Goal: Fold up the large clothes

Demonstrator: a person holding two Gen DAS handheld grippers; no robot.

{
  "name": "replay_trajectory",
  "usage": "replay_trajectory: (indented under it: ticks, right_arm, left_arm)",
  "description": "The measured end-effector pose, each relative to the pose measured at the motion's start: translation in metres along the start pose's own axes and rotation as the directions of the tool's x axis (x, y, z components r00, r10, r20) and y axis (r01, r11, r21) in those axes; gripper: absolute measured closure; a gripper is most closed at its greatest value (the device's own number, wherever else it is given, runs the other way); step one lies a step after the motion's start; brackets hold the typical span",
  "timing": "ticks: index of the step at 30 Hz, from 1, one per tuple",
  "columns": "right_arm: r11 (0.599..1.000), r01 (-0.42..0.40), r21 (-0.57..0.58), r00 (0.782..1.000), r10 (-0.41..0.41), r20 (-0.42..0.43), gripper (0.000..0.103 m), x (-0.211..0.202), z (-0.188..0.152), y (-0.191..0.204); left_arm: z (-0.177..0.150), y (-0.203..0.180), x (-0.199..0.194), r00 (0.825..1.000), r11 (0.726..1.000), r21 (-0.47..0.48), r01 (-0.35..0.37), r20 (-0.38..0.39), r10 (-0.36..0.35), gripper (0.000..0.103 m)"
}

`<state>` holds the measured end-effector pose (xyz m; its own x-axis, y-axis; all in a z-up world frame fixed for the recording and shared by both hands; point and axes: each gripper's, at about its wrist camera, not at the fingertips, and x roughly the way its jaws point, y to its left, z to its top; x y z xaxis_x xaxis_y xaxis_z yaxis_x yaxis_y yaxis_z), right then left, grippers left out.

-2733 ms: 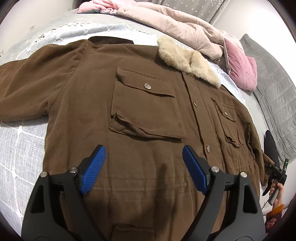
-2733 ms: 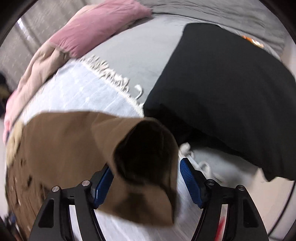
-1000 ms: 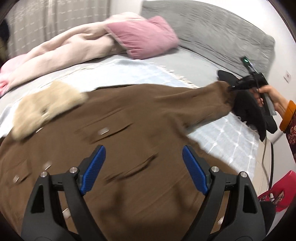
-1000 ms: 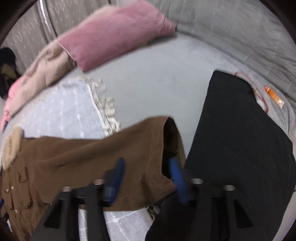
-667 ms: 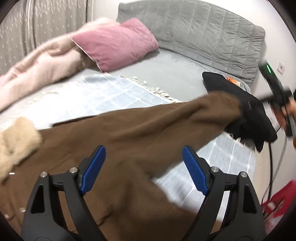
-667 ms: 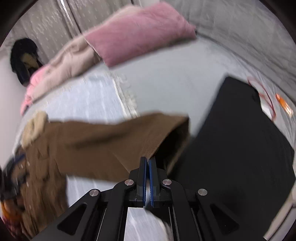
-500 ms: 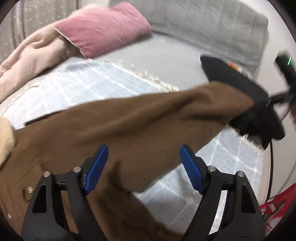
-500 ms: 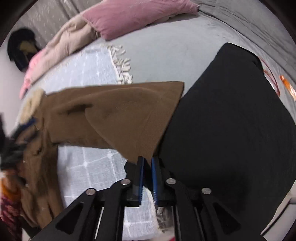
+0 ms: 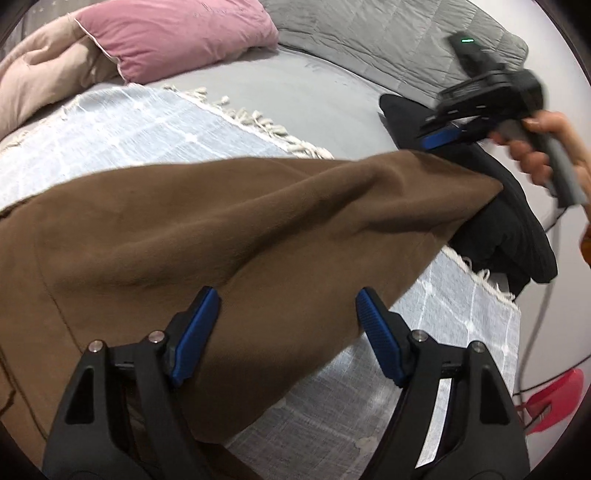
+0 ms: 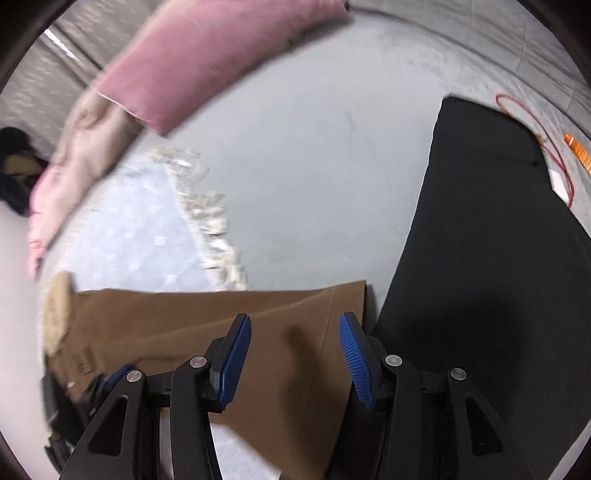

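Note:
The brown jacket's sleeve (image 9: 258,221) lies stretched out to the right over the pale blue fringed blanket (image 9: 129,125), and its cuff (image 9: 476,192) reaches the black garment (image 9: 517,236). My left gripper (image 9: 286,301) hovers open over the sleeve's wide end with nothing between its pads. A hand (image 9: 535,147) holds my right gripper (image 9: 443,134) just past the cuff. In the right wrist view my right gripper (image 10: 293,325) has its jaws opening above the cuff (image 10: 343,299); the pads do not press the cloth. The fur collar (image 10: 57,310) shows at the far left.
A pink pillow (image 9: 177,33) and a beige-pink duvet (image 9: 40,85) lie at the bed's head by the grey quilted headboard (image 9: 369,40). A red cord (image 10: 539,129) and an orange item (image 10: 578,151) lie beyond the black garment (image 10: 480,258). A red object (image 9: 554,395) sits on the floor.
My right gripper, shut on the cuff, drew the sleeve outward, then opened and let it go; the sleeve now lies flat. My left gripper swung from the jacket's front over to the sleeve.

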<state>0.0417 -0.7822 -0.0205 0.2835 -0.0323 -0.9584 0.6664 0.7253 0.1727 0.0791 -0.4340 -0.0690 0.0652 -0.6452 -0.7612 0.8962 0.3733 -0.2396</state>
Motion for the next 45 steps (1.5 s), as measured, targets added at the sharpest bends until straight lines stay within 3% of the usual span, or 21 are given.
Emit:
replay_trajectory:
  ticks: [3, 6, 7, 9, 11, 13, 14, 15, 19, 20, 23, 26, 28, 31, 34, 36, 38, 39, 40, 43, 45]
  right_arm:
    - [0.989, 0.144, -0.033, 0.986, -0.146, -0.080, 0.052, 0.038, 0.007, 0.001]
    - [0.969, 0.209, -0.130, 0.972, -0.221, -0.082, 0.055, 0.047, 0.002, 0.017]
    - [0.961, 0.222, -0.166, 0.968, -0.237, -0.079, 0.093, 0.047, -0.002, 0.023]
    - [0.931, 0.293, -0.216, 0.956, -0.288, 0.054, 0.098, 0.033, -0.009, 0.038]
    - [0.930, 0.301, -0.211, 0.945, -0.262, 0.194, 0.099, 0.007, -0.013, 0.048]
    - [0.948, 0.278, -0.155, 0.917, -0.214, 0.336, 0.099, -0.027, -0.013, 0.046]
    - [0.951, 0.285, -0.117, 0.881, -0.212, 0.424, 0.099, -0.043, -0.011, 0.044]
    - [0.950, 0.296, -0.103, 0.868, -0.222, 0.443, 0.099, -0.047, -0.009, 0.043]
    - [0.921, 0.376, -0.105, 0.886, -0.324, 0.333, 0.093, -0.037, 0.000, 0.042]
    - [0.925, 0.369, -0.092, 0.887, -0.321, 0.331, 0.084, -0.041, -0.002, 0.038]
    - [0.971, 0.230, -0.065, 0.939, -0.204, 0.277, 0.055, -0.055, -0.011, 0.024]
    - [0.988, 0.109, -0.106, 0.983, -0.091, 0.162, 0.055, -0.053, -0.033, 0.015]
    - [0.988, 0.091, -0.122, 0.995, -0.084, 0.061, 0.055, -0.040, -0.044, 0.013]
    - [0.987, 0.117, -0.106, 0.993, -0.116, 0.014, 0.055, -0.032, -0.054, 0.014]
    - [0.993, 0.079, -0.091, 0.997, -0.076, 0.026, 0.054, -0.037, -0.060, 0.013]
    - [0.993, 0.082, -0.085, 0.996, -0.079, 0.034, 0.054, -0.044, -0.061, 0.012]
    - [0.992, 0.086, -0.088, 0.996, -0.083, 0.034, 0.054, -0.047, -0.056, 0.009]
    - [0.993, 0.087, -0.084, 0.996, -0.085, 0.034, 0.054, -0.047, -0.055, 0.008]
    - [0.993, 0.087, -0.077, 0.996, -0.085, 0.033, 0.054, -0.047, -0.054, 0.006]
    - [0.997, 0.071, -0.040, 0.997, -0.070, 0.021, 0.054, -0.047, -0.054, 0.007]
    - [0.999, 0.049, -0.008, 0.998, -0.049, 0.025, 0.054, -0.052, -0.062, 0.004]
  left_arm:
    - [-0.008, -0.003, 0.004, 1.000, 0.999, 0.044, 0.008, -0.012, -0.008, 0.025]
    - [-0.017, -0.010, 0.002, 0.999, 0.993, 0.115, 0.023, -0.029, -0.020, 0.026]
    - [-0.020, -0.014, 0.001, 0.999, 0.989, 0.146, 0.033, -0.041, -0.027, 0.026]
    - [-0.025, -0.023, -0.002, 0.997, 0.975, 0.213, 0.057, -0.063, -0.045, 0.032]
    - [-0.025, -0.029, -0.009, 0.994, 0.963, 0.252, 0.095, -0.070, -0.080, 0.052]
    - [-0.018, -0.024, -0.022, 0.984, 0.963, 0.202, 0.176, -0.029, -0.173, 0.054]
    - [-0.014, -0.021, -0.025, 0.980, 0.966, 0.169, 0.195, -0.004, -0.197, 0.054]
    - [-0.010, -0.017, -0.024, 0.979, 0.971, 0.133, 0.198, 0.011, -0.202, 0.054]
    - [-0.007, -0.017, -0.002, 0.987, 0.982, 0.107, 0.156, -0.052, -0.151, 0.054]
    - [-0.006, -0.019, -0.001, 0.988, 0.981, 0.124, 0.149, -0.054, -0.143, 0.053]
    - [-0.001, -0.028, 0.000, 0.993, 0.975, 0.190, 0.113, -0.053, -0.105, 0.046]
    - [0.005, -0.034, 0.006, 0.997, 0.974, 0.217, 0.067, -0.055, -0.057, 0.044]
    - [0.009, -0.038, 0.013, 0.998, 0.974, 0.226, 0.036, -0.066, -0.022, 0.044]
    - [0.008, -0.047, 0.022, 0.996, 0.955, 0.294, -0.032, -0.068, 0.054, 0.090]
    - [0.011, -0.037, -0.006, 0.997, 0.972, 0.225, 0.069, 0.016, -0.074, 0.096]
    - [0.005, -0.031, -0.014, 0.989, 0.967, 0.213, 0.141, 0.009, -0.146, 0.096]
    - [-0.015, -0.046, 0.010, 0.982, 0.923, 0.364, 0.124, -0.177, -0.062, 0.092]
    - [-0.020, -0.051, 0.006, 0.988, 0.901, 0.421, 0.107, -0.151, -0.047, 0.092]
    - [-0.019, -0.054, 0.002, 0.984, 0.893, 0.432, 0.128, -0.168, -0.060, 0.084]
    - [-0.005, -0.048, -0.014, 0.950, 0.910, 0.304, 0.281, -0.222, -0.220, 0.067]
    - [0.000, -0.045, -0.024, 0.960, 0.922, 0.281, 0.267, -0.164, -0.228, 0.054]
